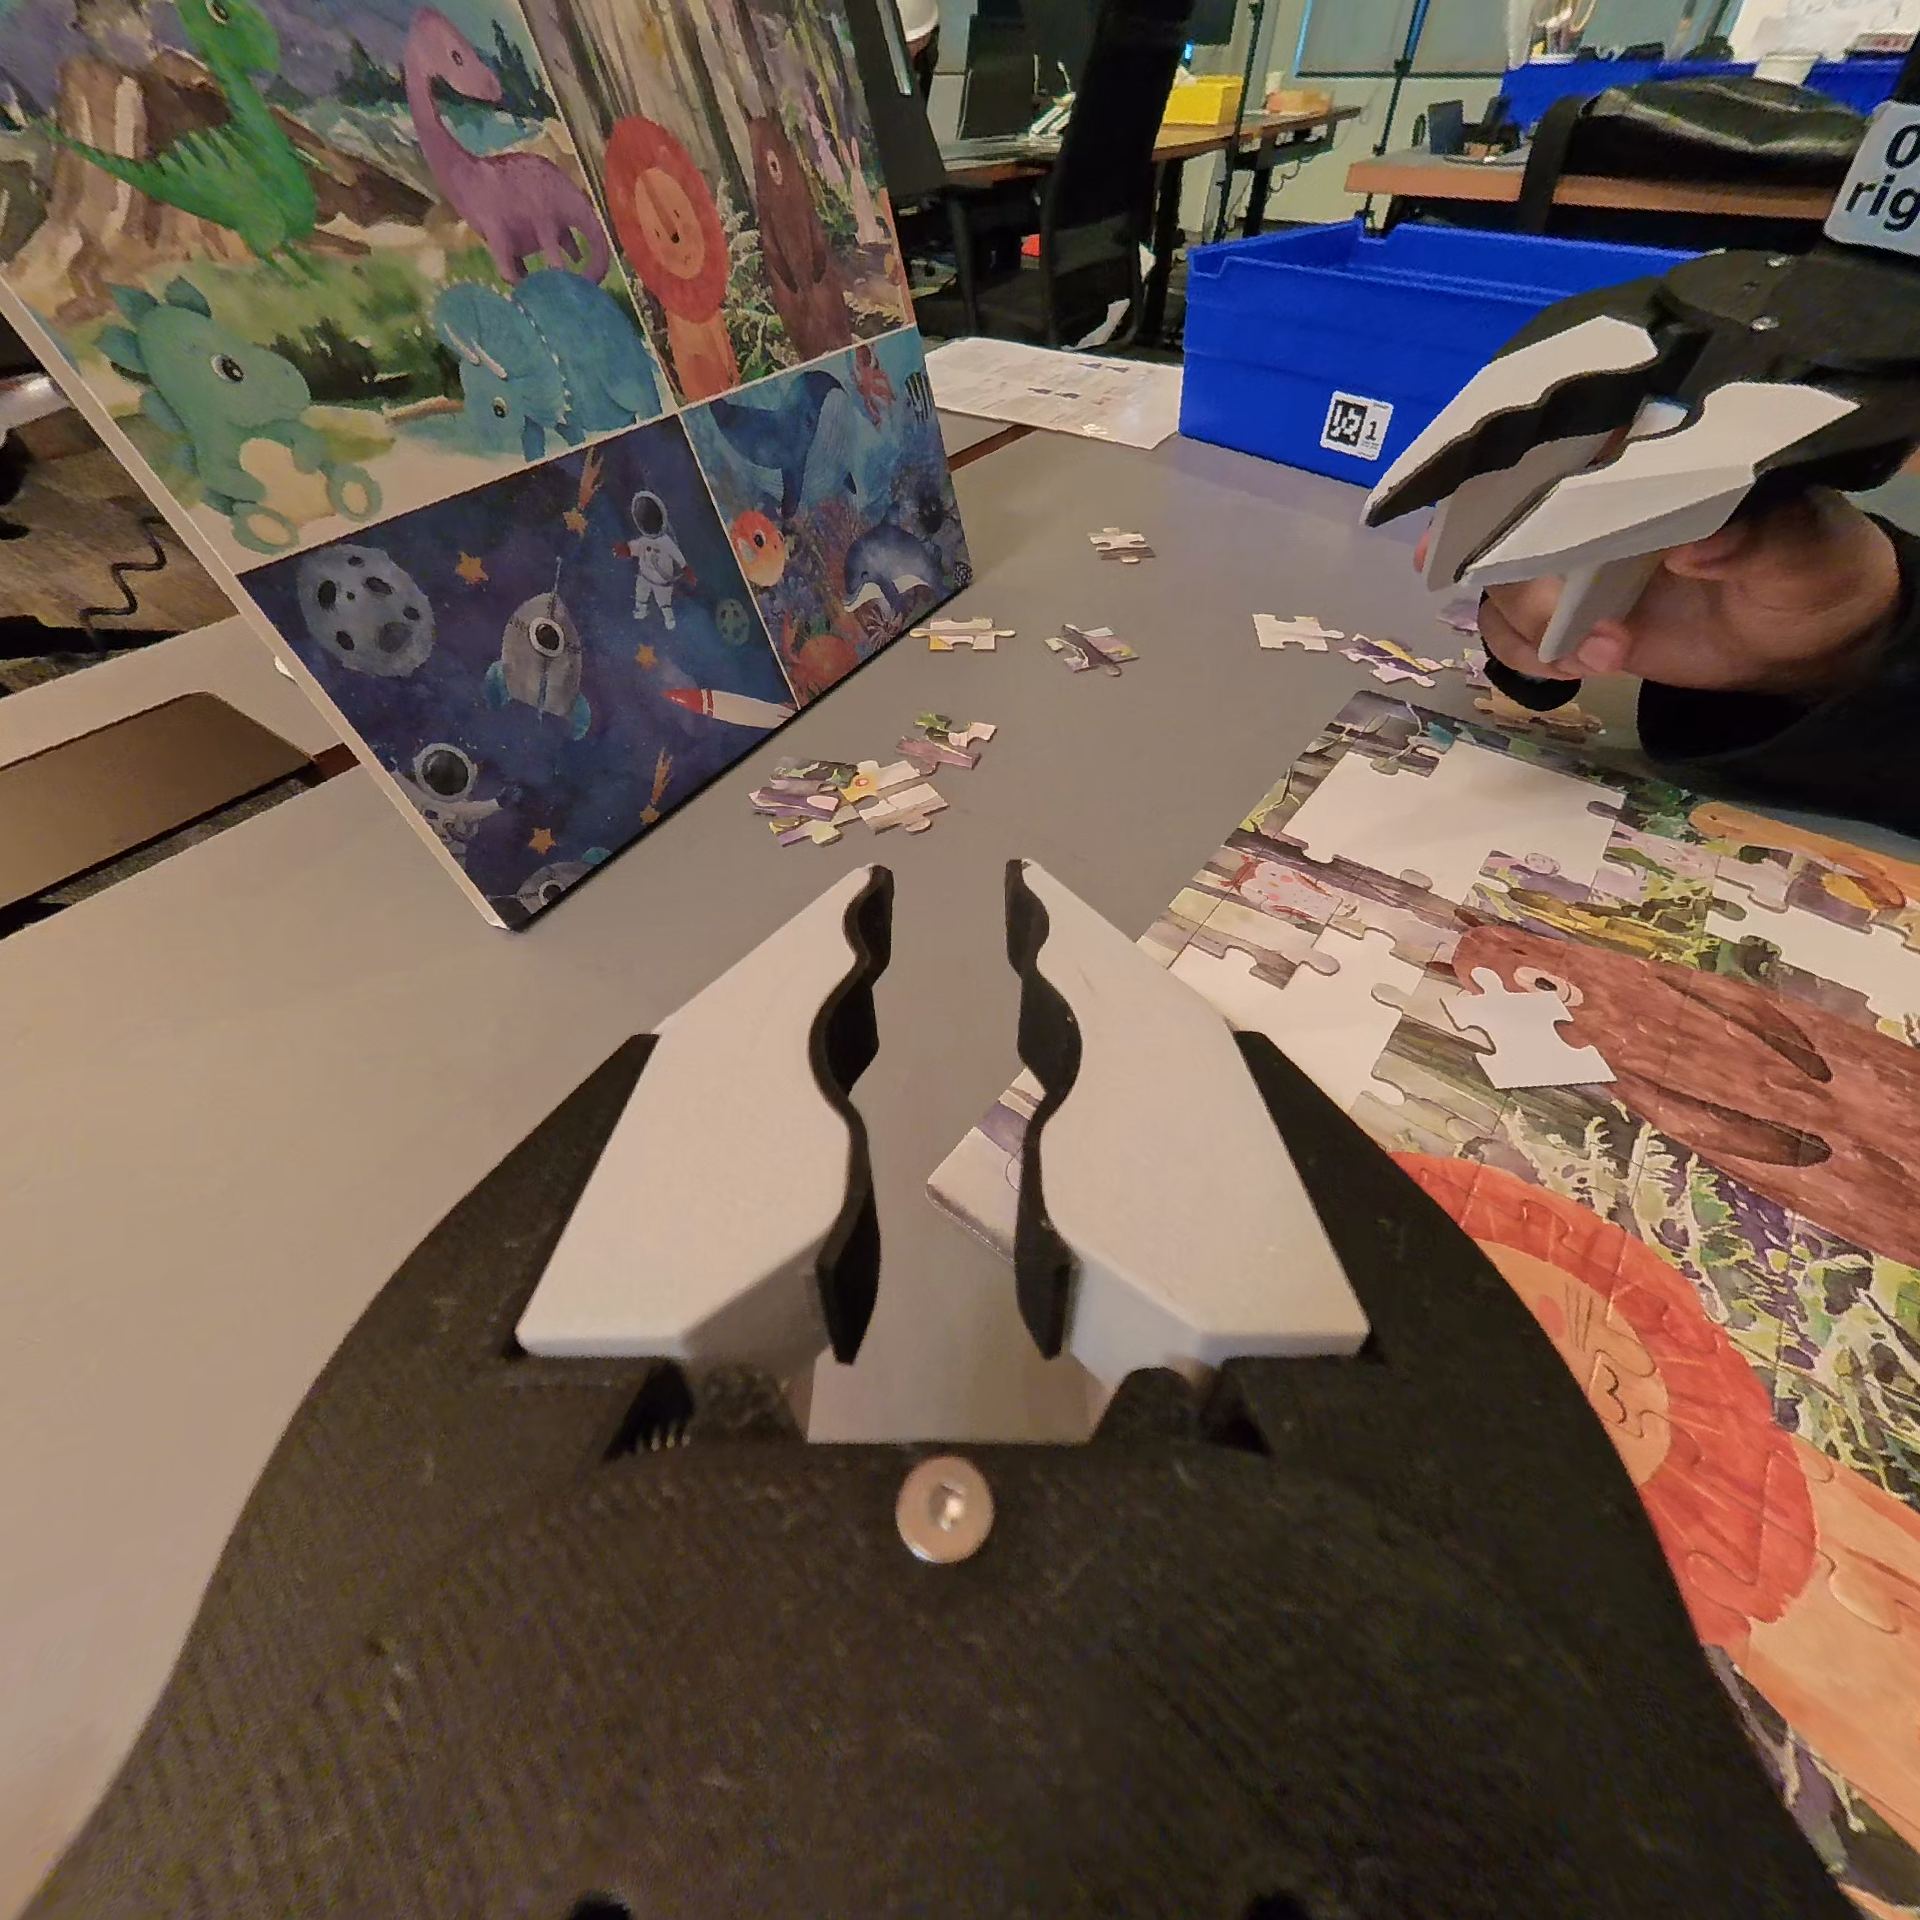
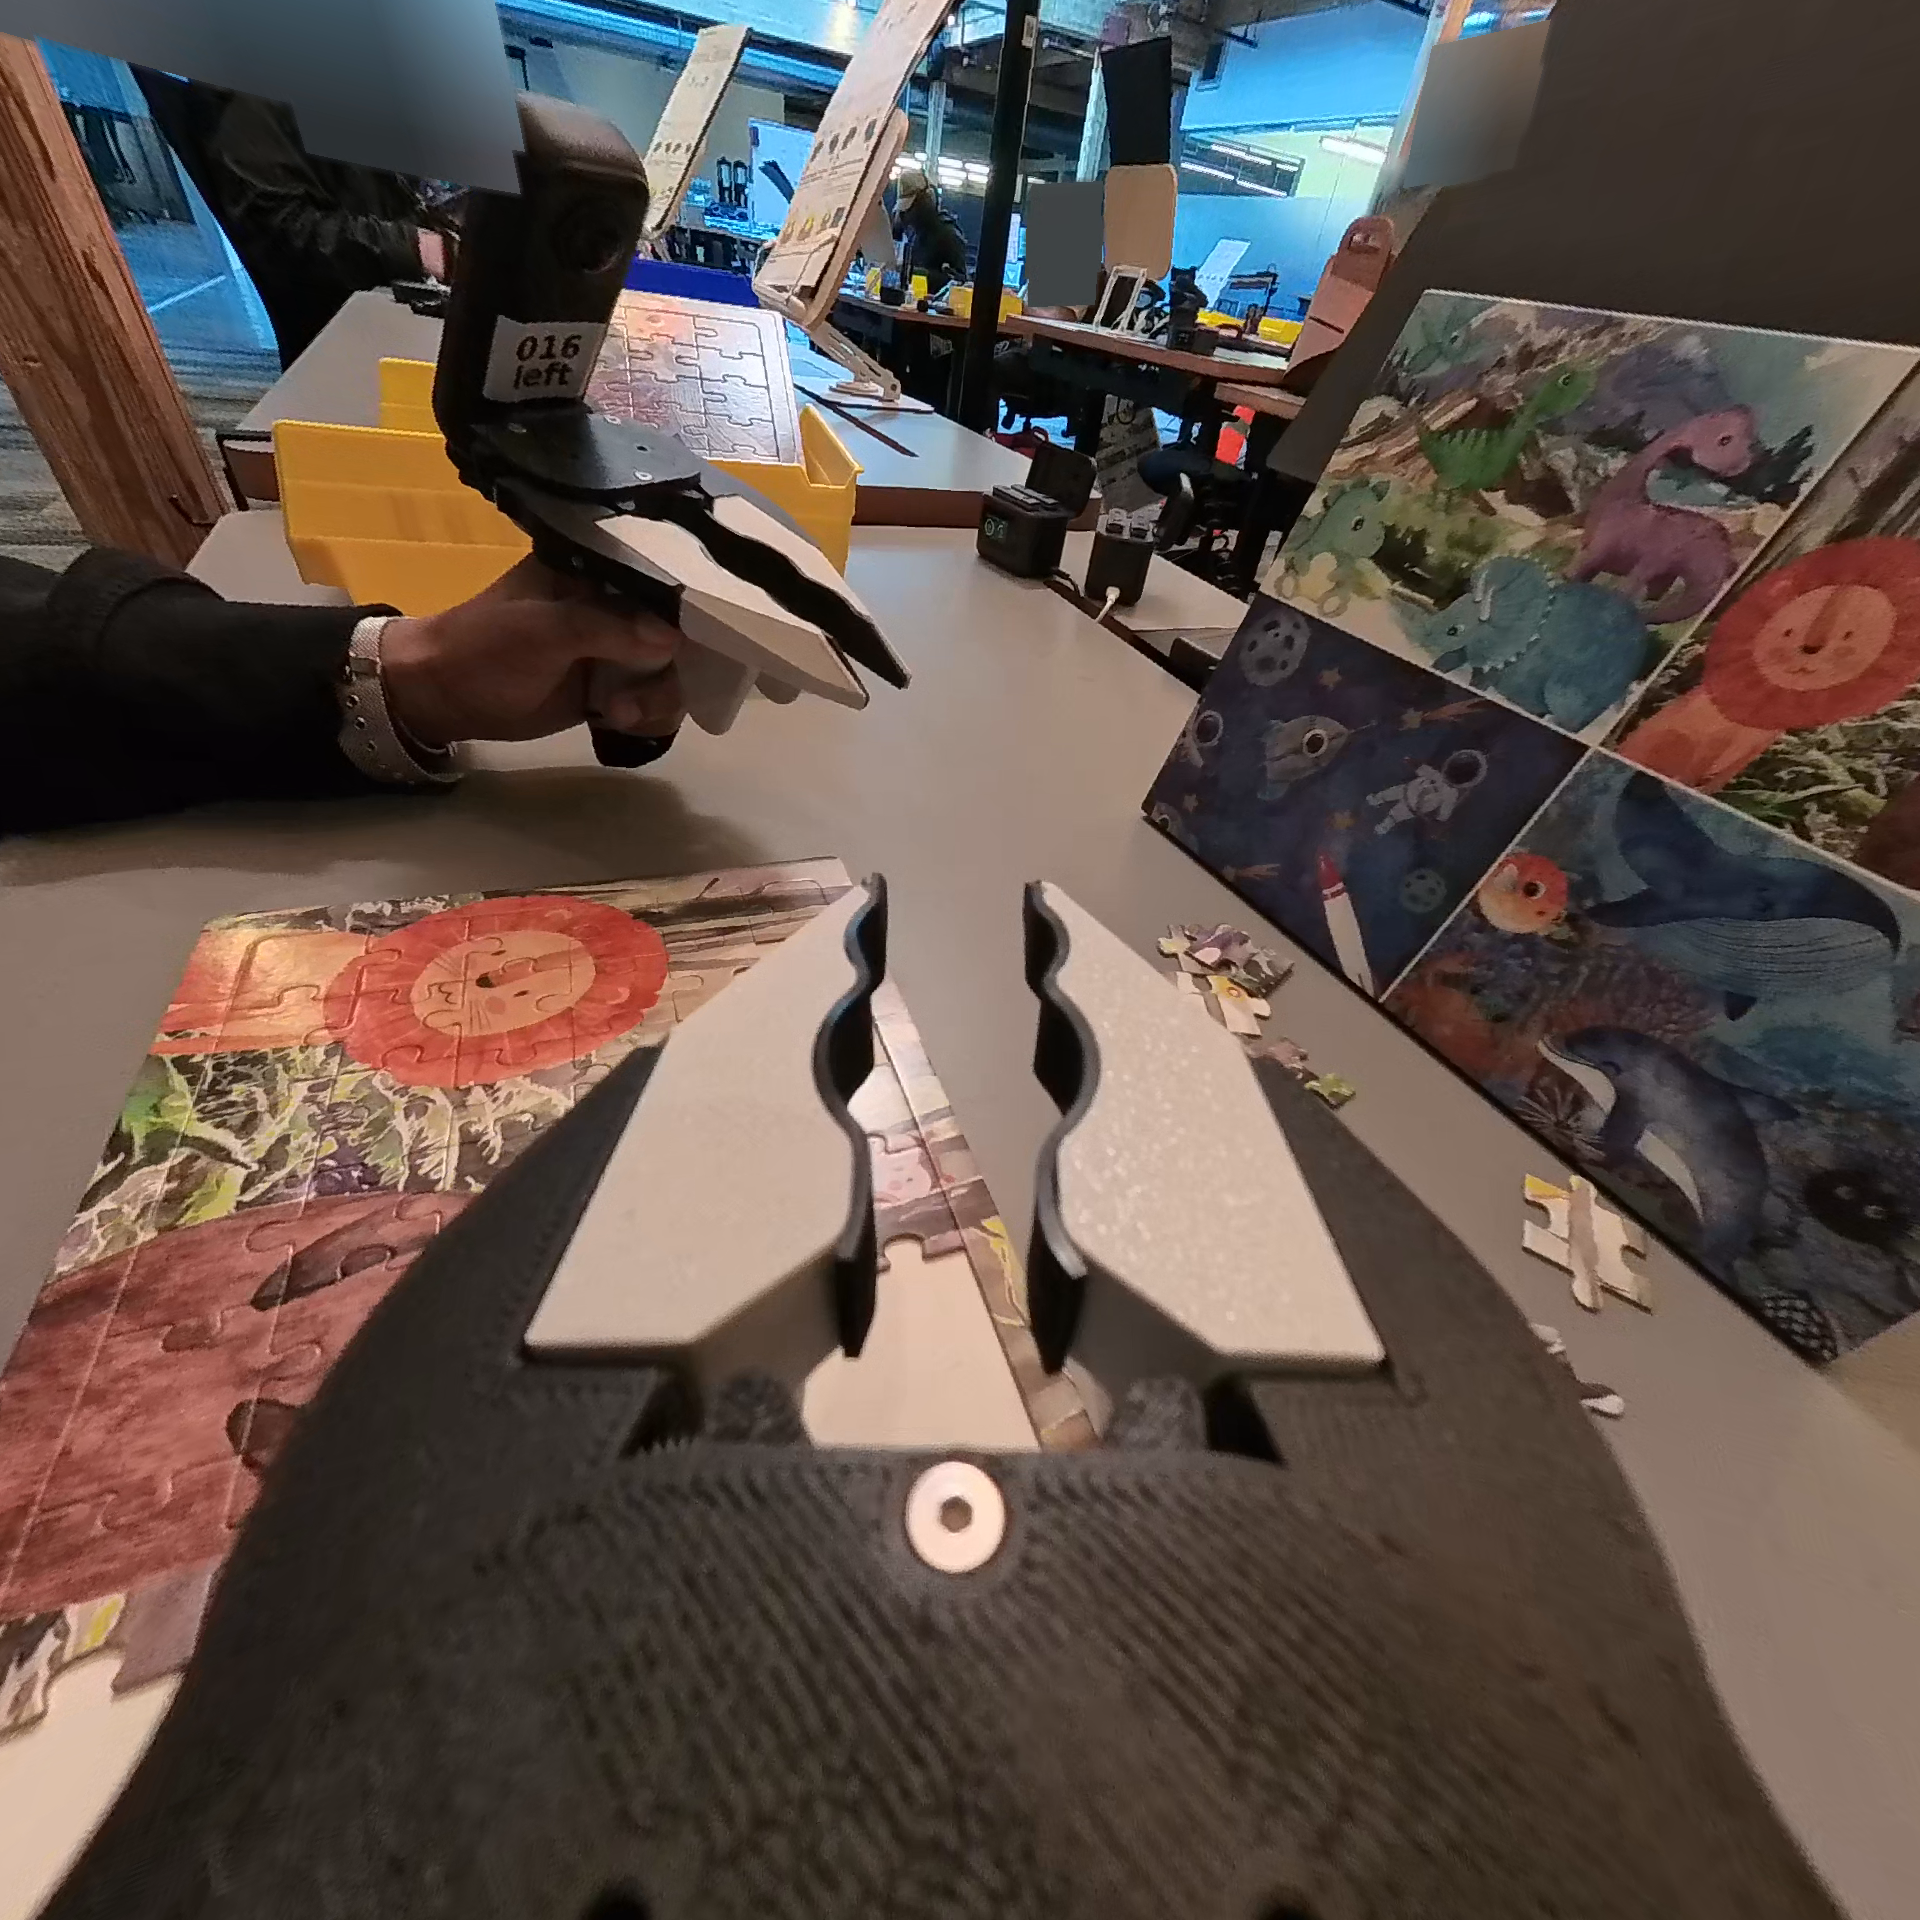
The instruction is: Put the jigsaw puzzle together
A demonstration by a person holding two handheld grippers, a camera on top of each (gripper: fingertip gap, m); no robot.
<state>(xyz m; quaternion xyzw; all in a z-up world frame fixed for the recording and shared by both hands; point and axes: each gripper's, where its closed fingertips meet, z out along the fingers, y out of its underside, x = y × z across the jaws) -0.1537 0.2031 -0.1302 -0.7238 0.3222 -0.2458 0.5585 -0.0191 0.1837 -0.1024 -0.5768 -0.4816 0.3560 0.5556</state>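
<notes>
**On the grey desk, a half-built lion puzzle waits for its next piece**

Beside the puzzle [image 1: 1621, 1091], the left hand-held gripper [image 1: 945, 883] hovers with its jaws parted and empty; a corner of the puzzle shows under its right finger. The right hand-held gripper [image 2: 954, 899] hangs above the puzzle's far edge, also parted, holding nothing. Loose pieces [image 1: 862, 795] lie scattered beyond the puzzle, near the foot of the propped picture board [image 1: 499, 436].

Likely next is picking a loose piece: come in low, pinch it by its edges, and match its colours to the white gaps [image 1: 1455, 821] near the bear.

Behind the board stand a blue bin [image 1: 1340, 322] and office tables.
</notes>
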